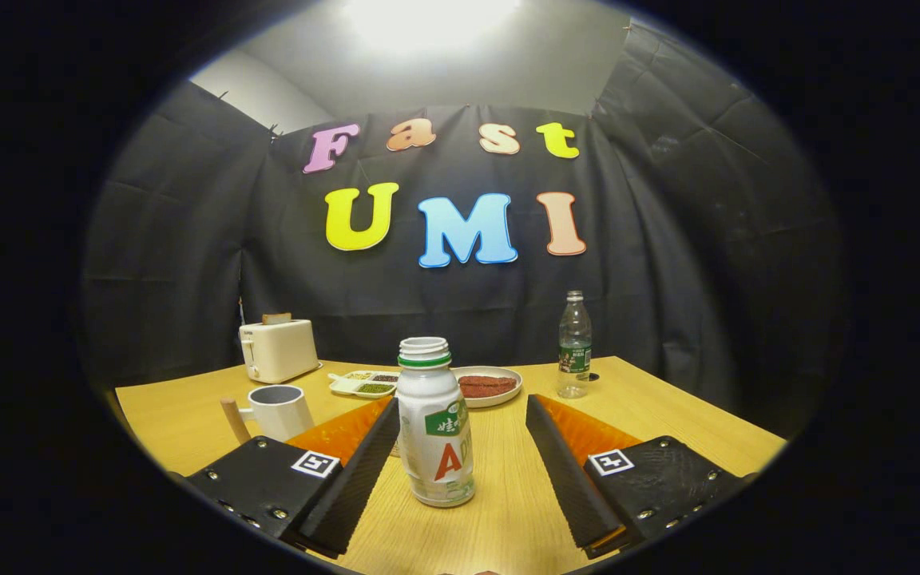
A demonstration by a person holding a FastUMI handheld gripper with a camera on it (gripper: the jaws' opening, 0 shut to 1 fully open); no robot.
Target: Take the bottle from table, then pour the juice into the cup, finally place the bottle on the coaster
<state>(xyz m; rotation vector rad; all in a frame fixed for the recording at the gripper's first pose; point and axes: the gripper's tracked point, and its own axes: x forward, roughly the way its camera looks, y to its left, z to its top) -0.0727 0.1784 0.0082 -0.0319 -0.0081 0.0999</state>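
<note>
A white juice bottle (434, 431) with a green neck ring and no cap stands upright on the wooden table (668, 407), between my fingers. It sits close against the left finger (348, 471), while a wide gap separates it from the right finger (568, 471). My gripper (464, 407) is open. A white cup (279, 410) with a wooden handle stands beyond the left finger, to the left of the bottle. A thin pale edge (394, 449) peeks out behind the bottle's left side; I cannot tell what it is.
At the back of the table stand a cream toaster (278, 350), a small divided dish (364, 384), a plate with reddish-brown food (488, 386) and a clear water bottle (574, 345). The black cloth wall rises right behind them.
</note>
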